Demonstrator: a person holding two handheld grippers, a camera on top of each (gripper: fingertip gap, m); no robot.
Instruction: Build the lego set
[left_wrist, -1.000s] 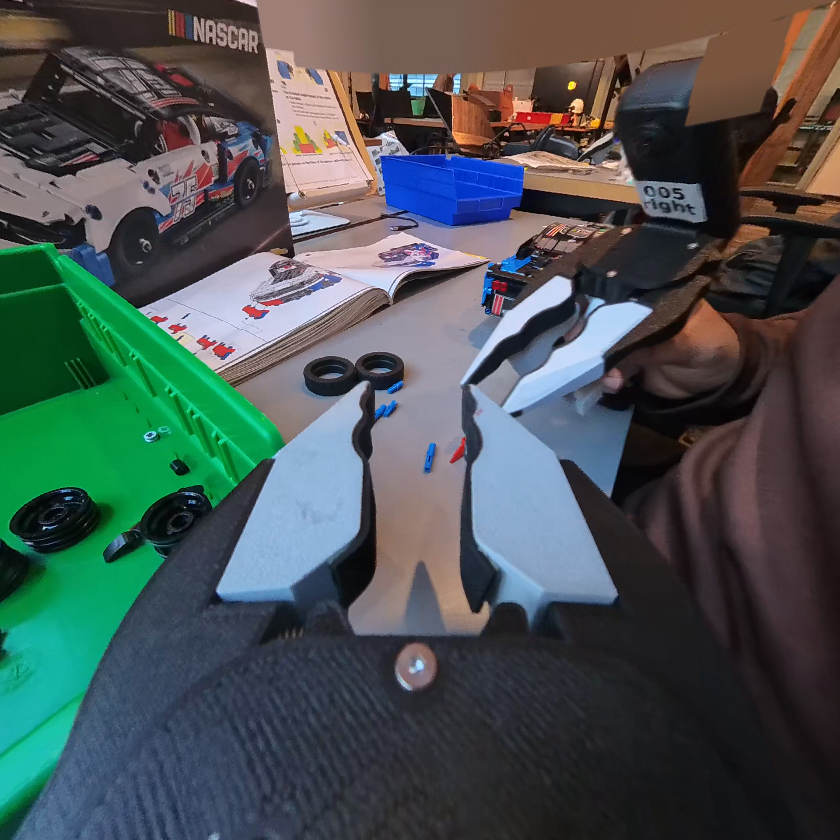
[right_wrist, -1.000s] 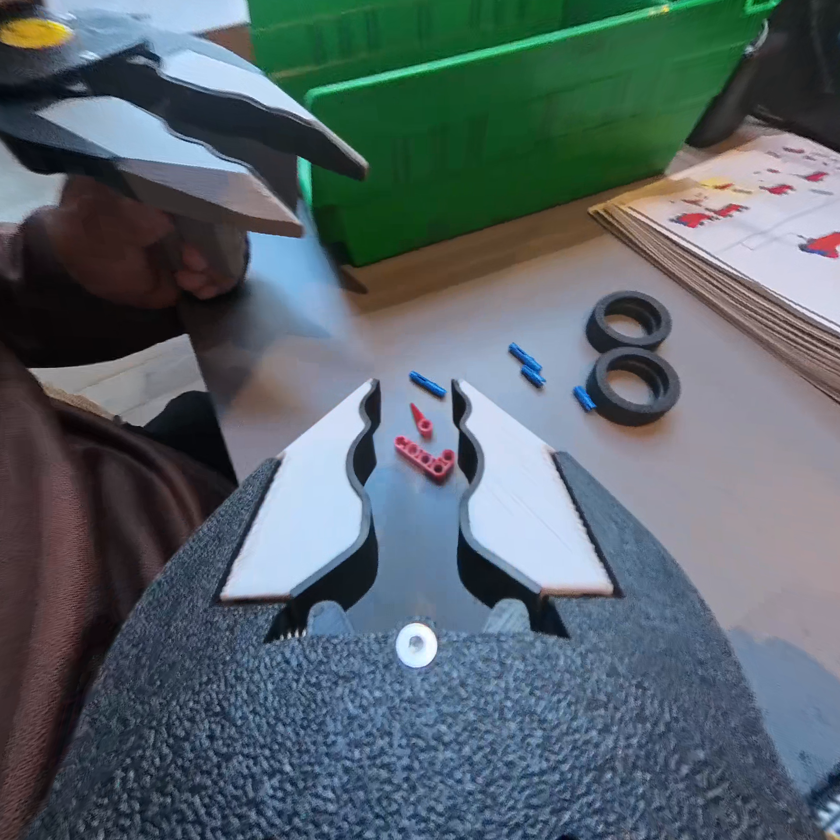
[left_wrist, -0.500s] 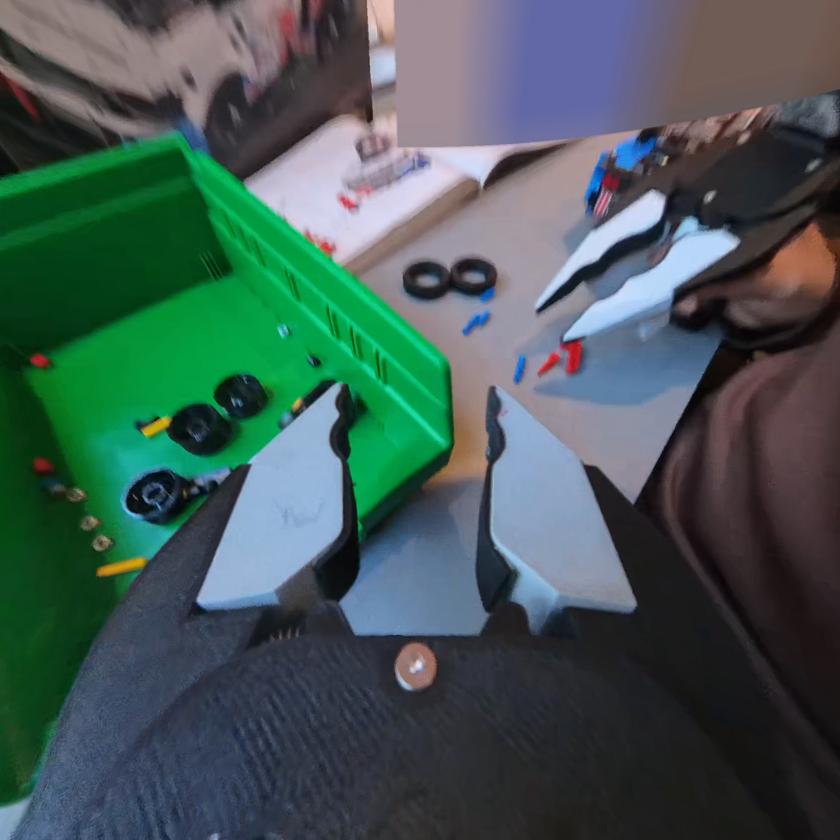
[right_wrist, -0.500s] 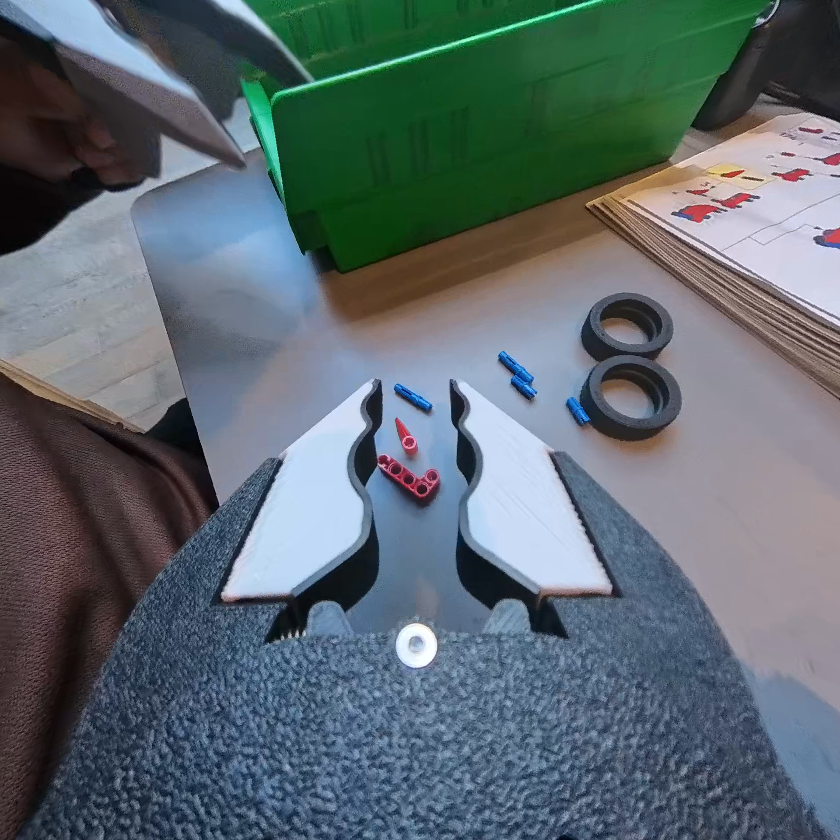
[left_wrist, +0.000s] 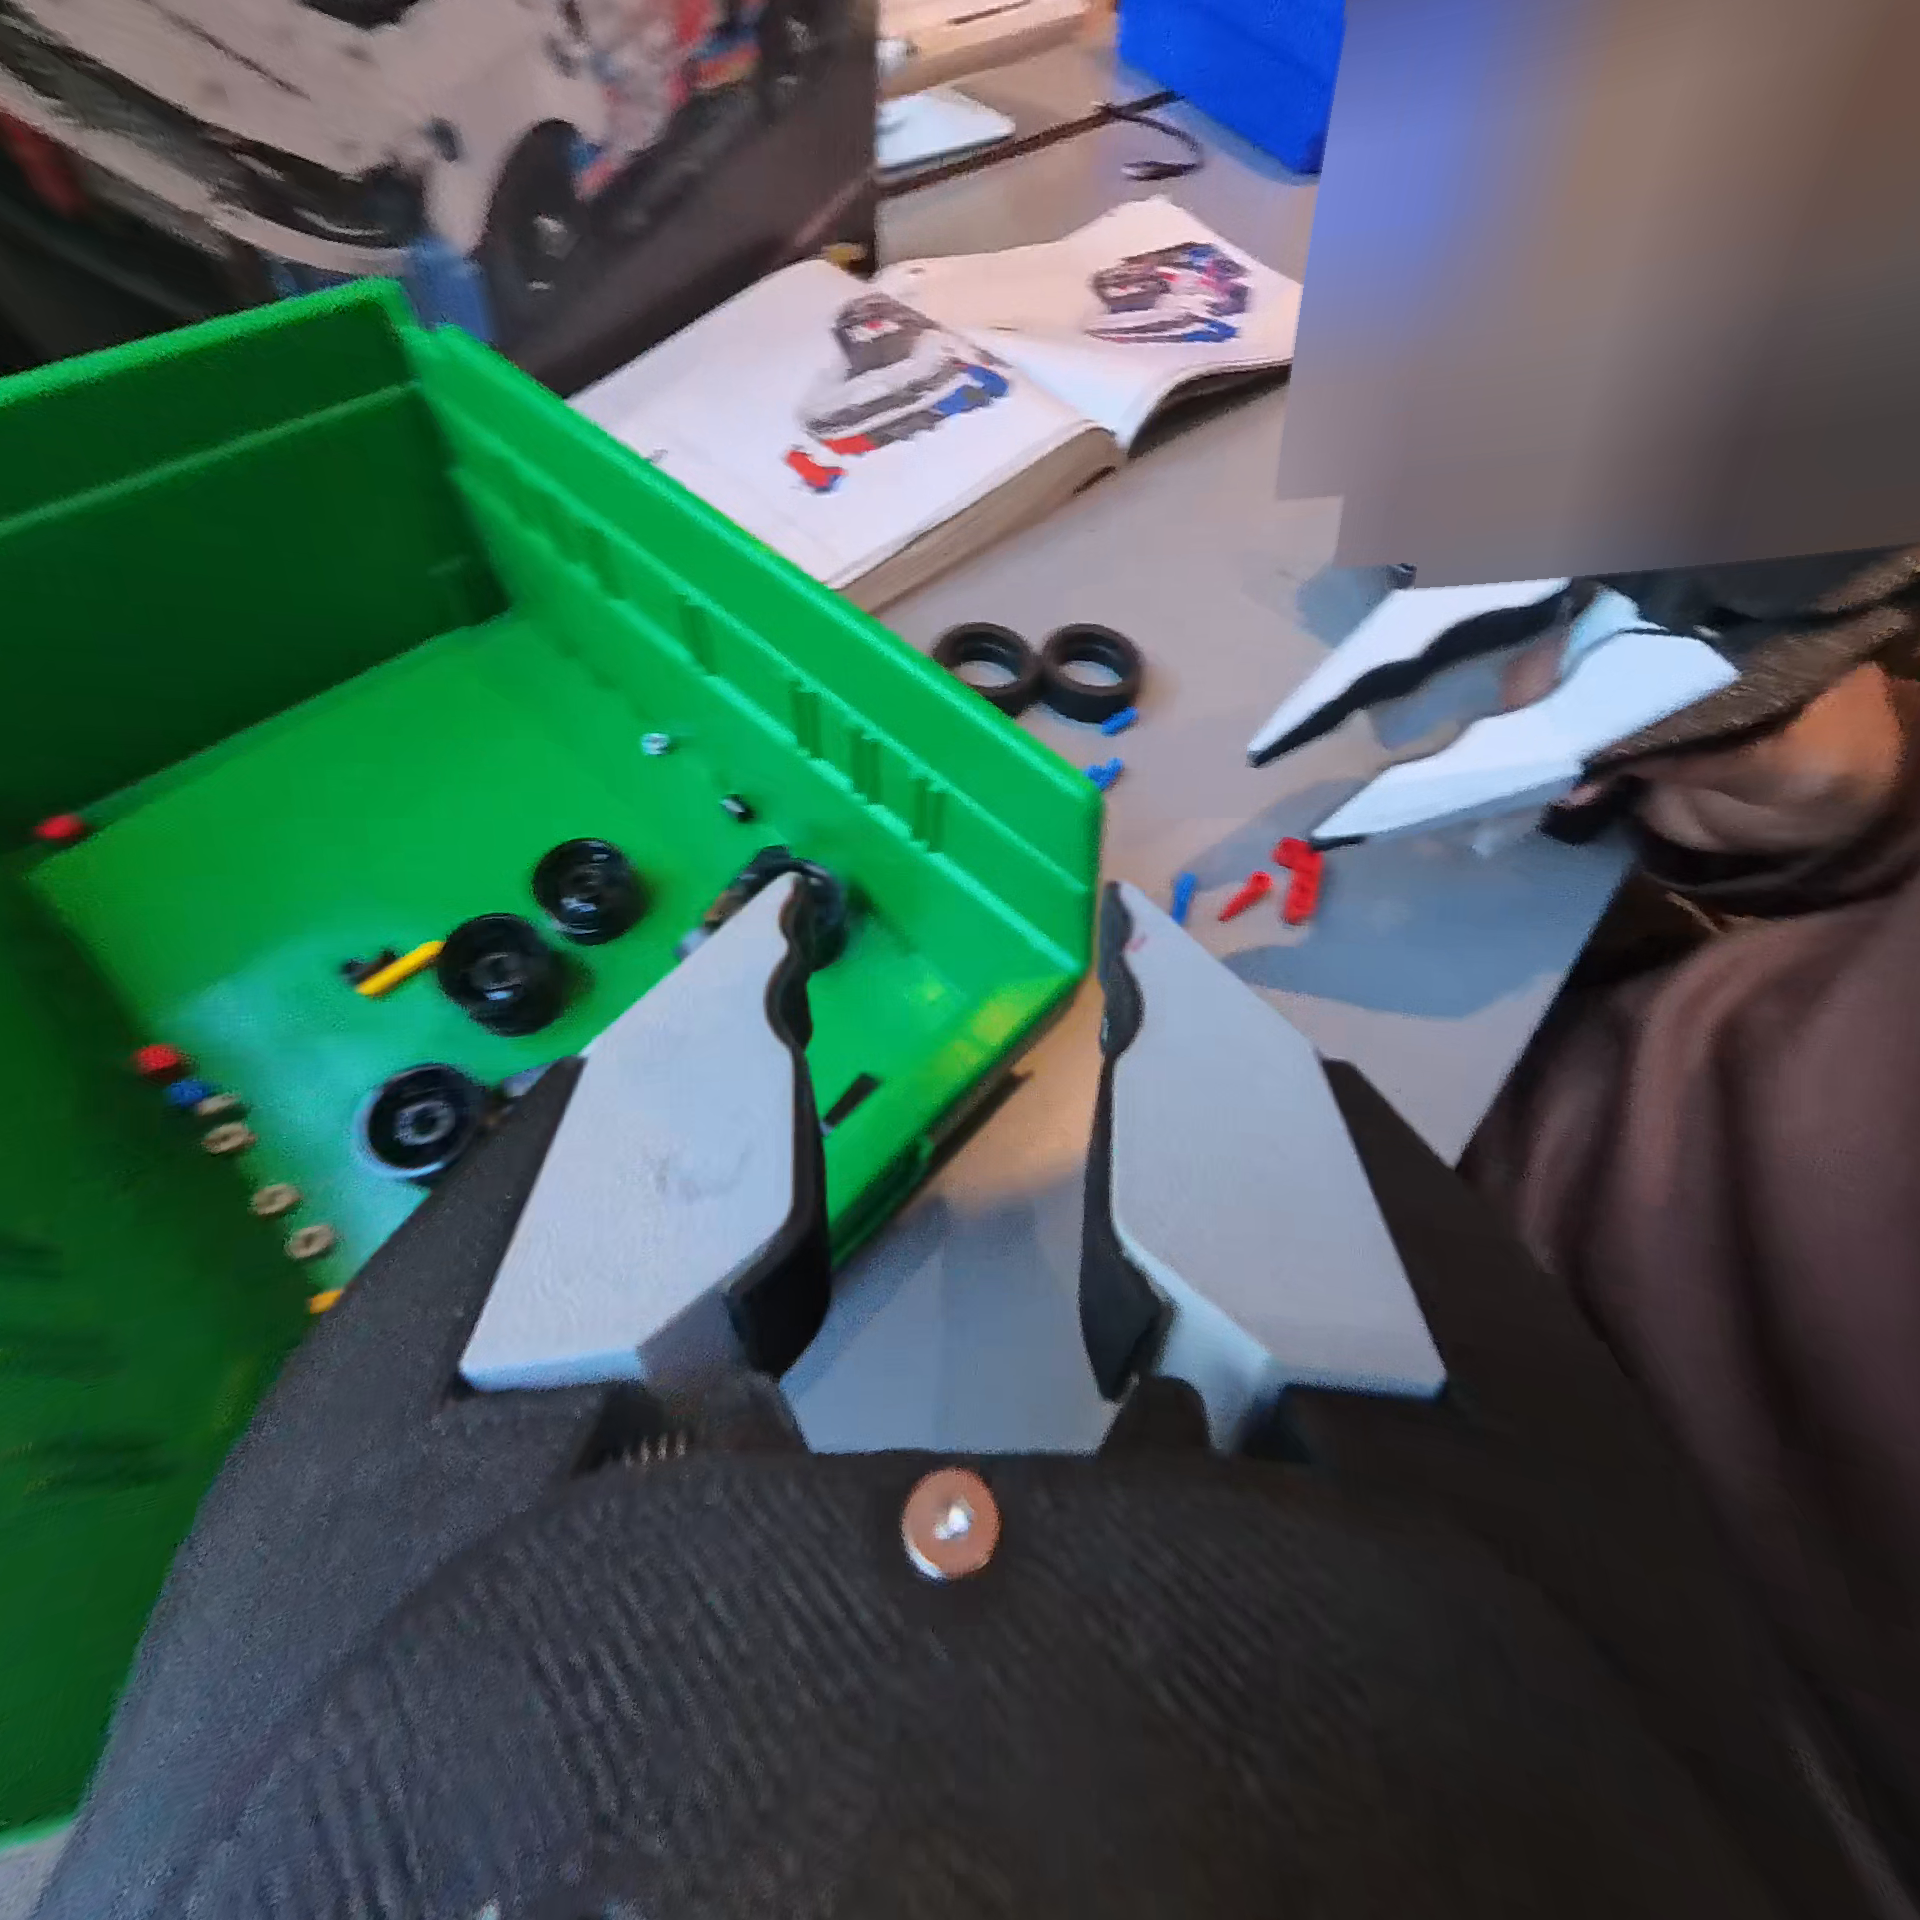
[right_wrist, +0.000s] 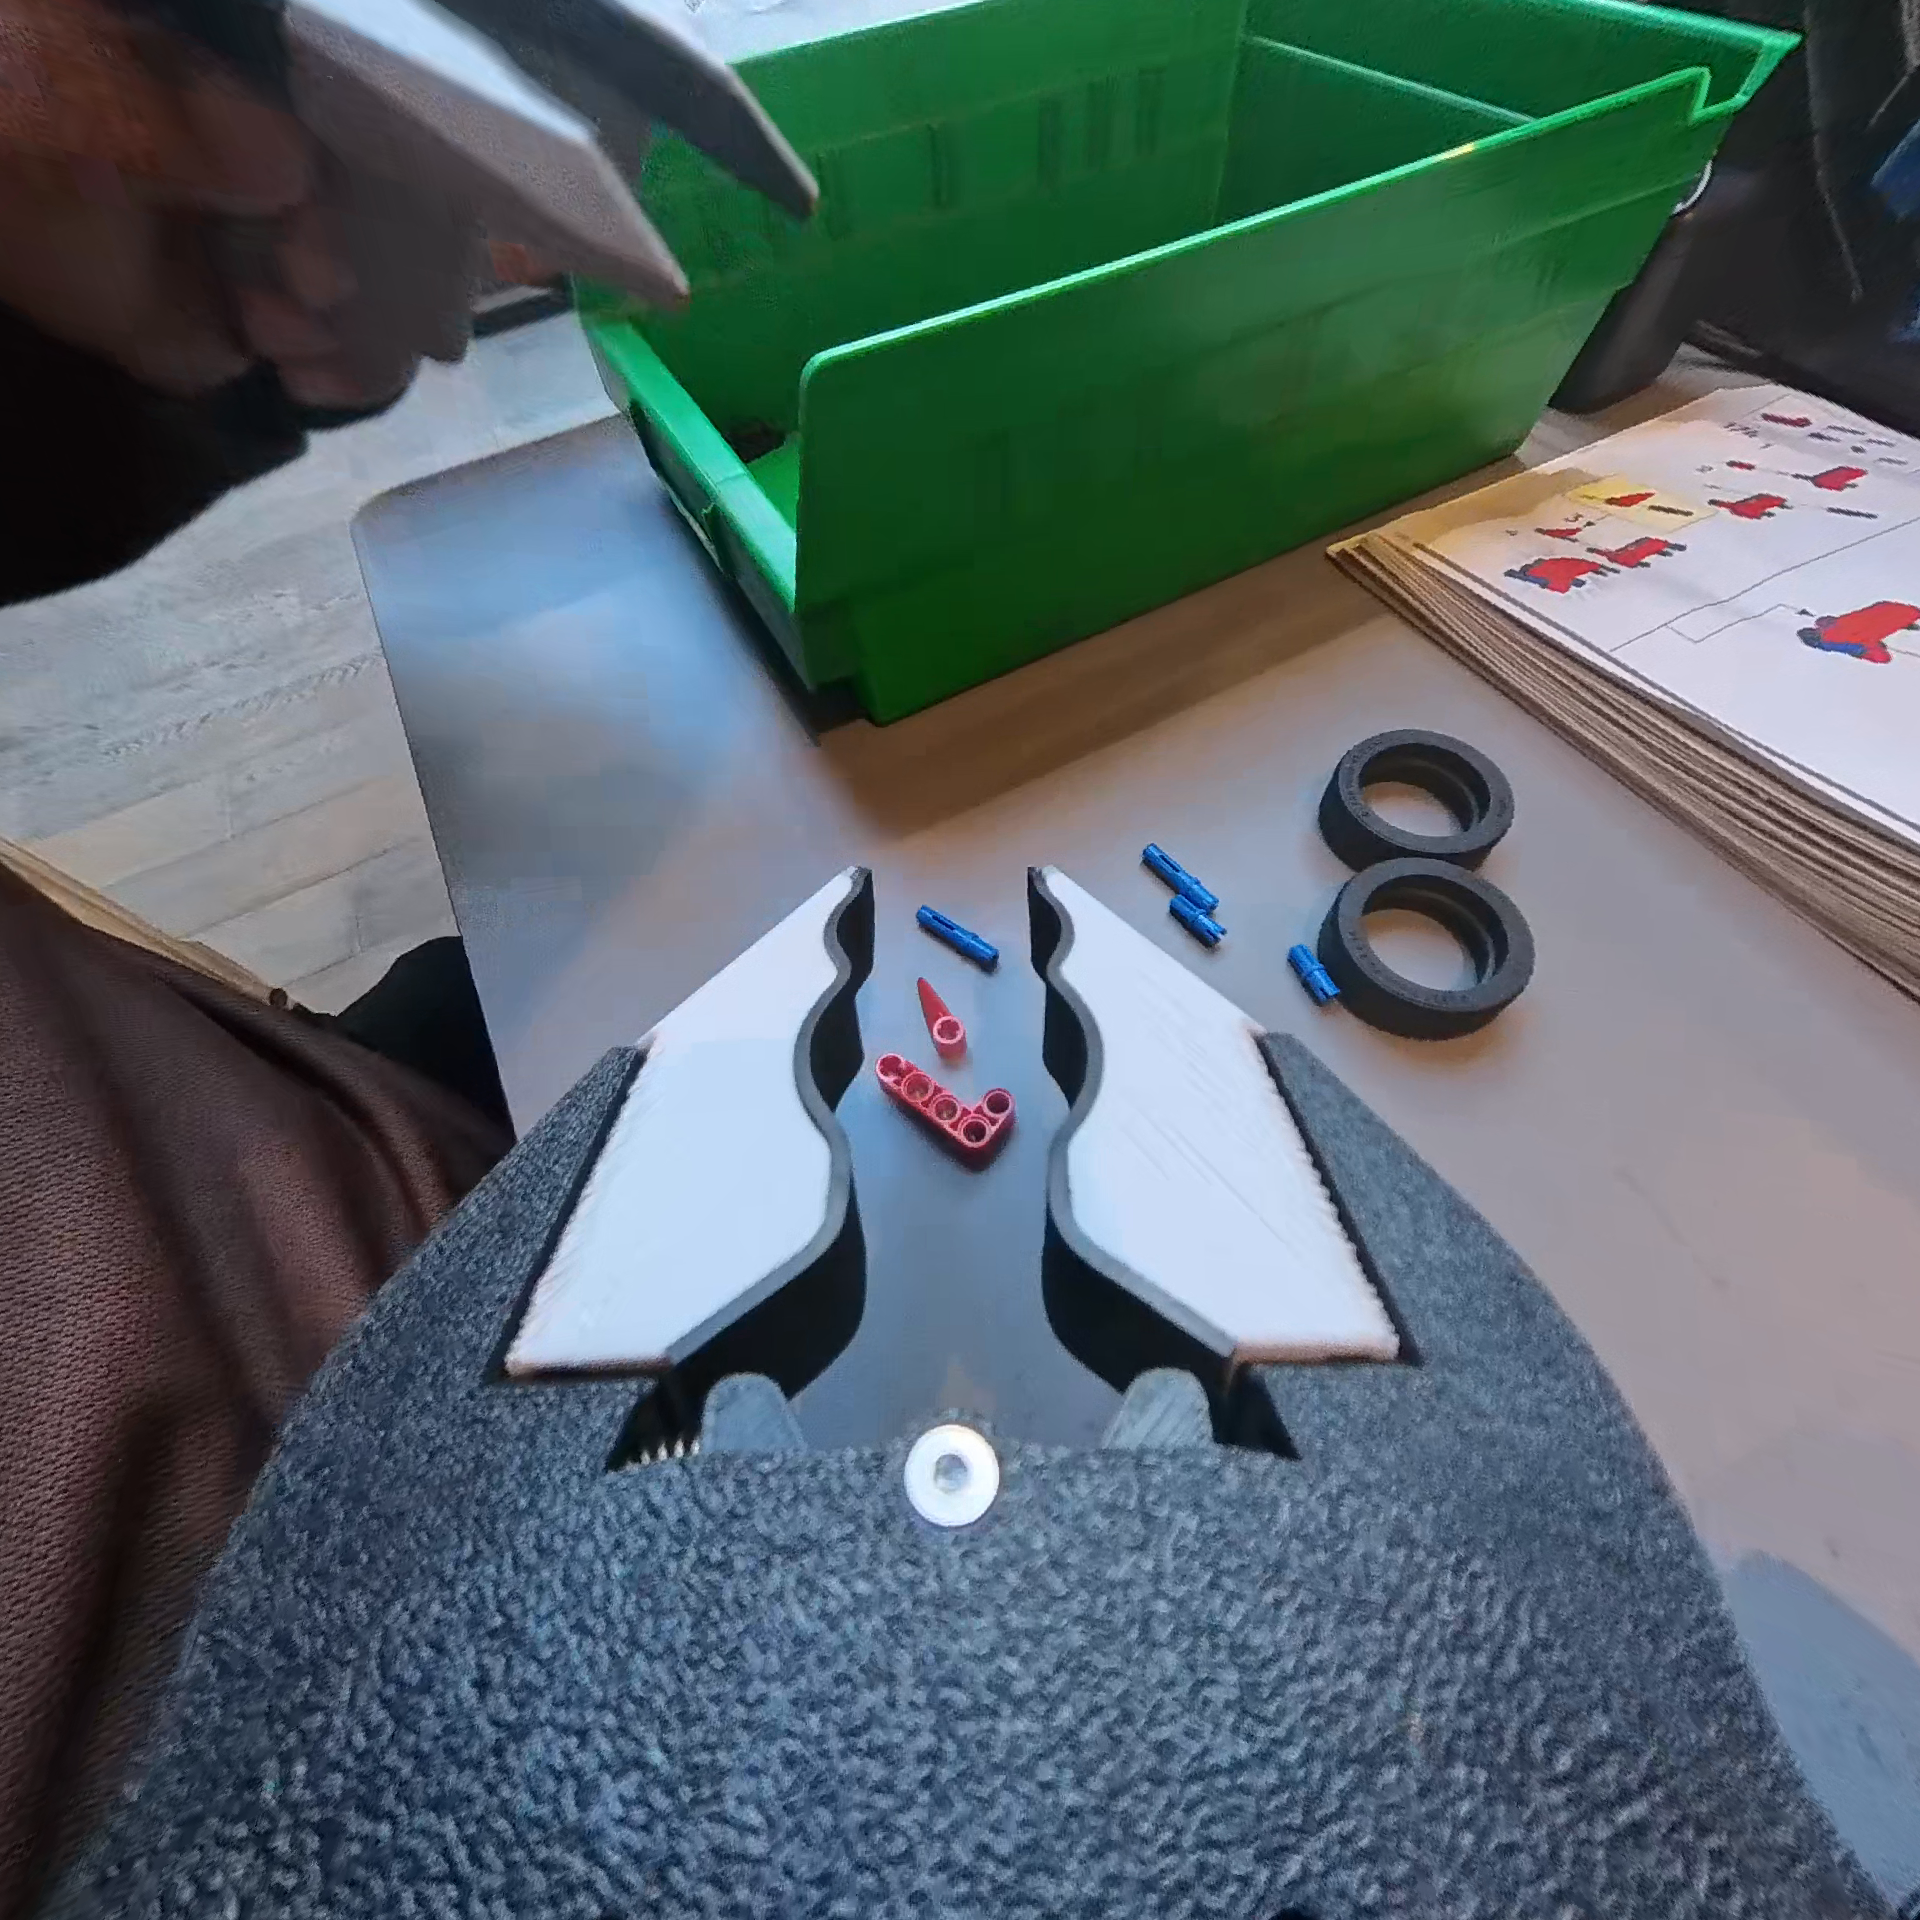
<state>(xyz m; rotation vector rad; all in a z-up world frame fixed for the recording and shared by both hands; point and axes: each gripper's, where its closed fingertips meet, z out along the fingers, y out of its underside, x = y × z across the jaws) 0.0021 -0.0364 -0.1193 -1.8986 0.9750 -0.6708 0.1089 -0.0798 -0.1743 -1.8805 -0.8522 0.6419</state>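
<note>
Grey tabletop (right_wrist: 1558, 1299), bearing all items below.

Green plastic parts bin (left_wrist: 935, 769), open-topped, at the left. Holds several black wheel hubs (left_wrist: 499, 971), a yellow pin and small loose pieces; these are blurred, so the kinds are uncertain.

Open instruction booklet (right_wrist: 1714, 623), paper, printed with build diagrams, beyond the tyres.

Left gripper (left_wrist: 951, 904), grey fingers on a black body, held over the bin's near corner. Jaws spread apart, nothing between them.

Right gripper (right_wrist: 948, 878), same make, poised just above the loose red parts. Jaws parted, empty.

Two black rubber tyres (right_wrist: 1423, 945), side by side and touching, lying flat, unmounted.

Red L-shaped Technic beam (right_wrist: 945, 1112), lying flat between the right gripper's fingers in its own view. Long axis runs from near-right to far-left; short leg turns up at the right end.

Red tapered pin (right_wrist: 940, 1018), just beyond the beam, point facing away.

Four blue connector pins (right_wrist: 956, 935), scattered between beam and tyres.

Progress: early, judging from the table. Tyres are off their hubs, small parts unjoined, no assembled section in clear view.
</note>
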